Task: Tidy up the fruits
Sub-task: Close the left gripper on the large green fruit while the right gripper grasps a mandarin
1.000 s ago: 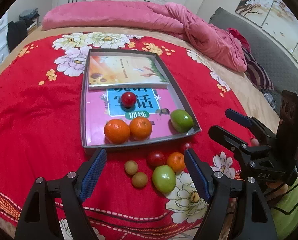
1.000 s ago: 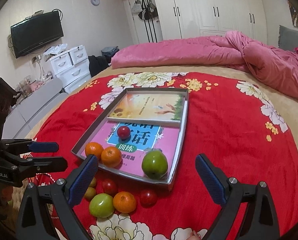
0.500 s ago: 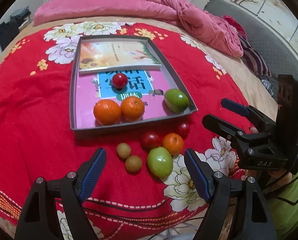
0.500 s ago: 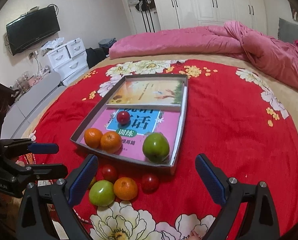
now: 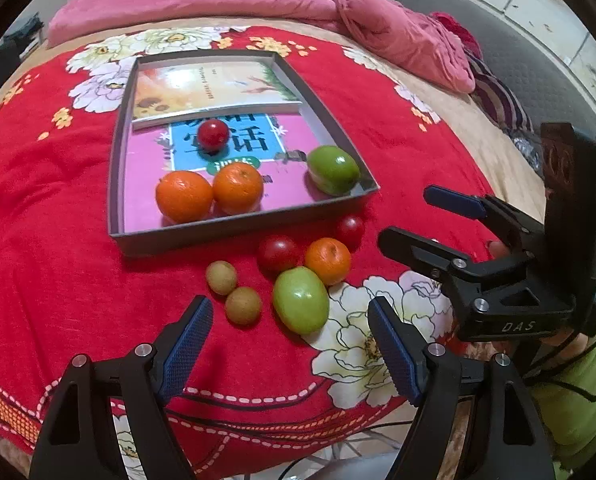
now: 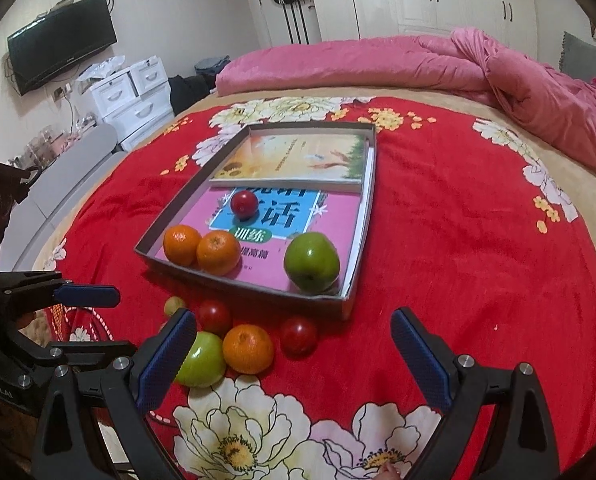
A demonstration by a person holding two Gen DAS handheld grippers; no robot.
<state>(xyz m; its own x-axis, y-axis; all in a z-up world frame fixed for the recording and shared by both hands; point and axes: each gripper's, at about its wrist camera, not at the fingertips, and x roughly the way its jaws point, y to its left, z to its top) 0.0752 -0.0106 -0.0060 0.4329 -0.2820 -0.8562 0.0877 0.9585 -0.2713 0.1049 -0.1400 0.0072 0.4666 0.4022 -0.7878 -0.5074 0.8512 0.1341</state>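
Observation:
A grey tray on the red bedspread holds two oranges, a green apple and a small red fruit. In front of it lie a green apple, an orange, two red fruits and two brown longans. My left gripper is open above the loose green apple. My right gripper is open over the loose orange and red fruit; it also shows in the left wrist view.
Two books lie in the tray under the fruit. A pink quilt is piled at the far side of the bed. White drawers and a wall television stand to the left. The bed's front edge is close below both grippers.
Both grippers have moved forward and down towards the loose fruit in front of the tray. The fruit has not moved. Both stay open.

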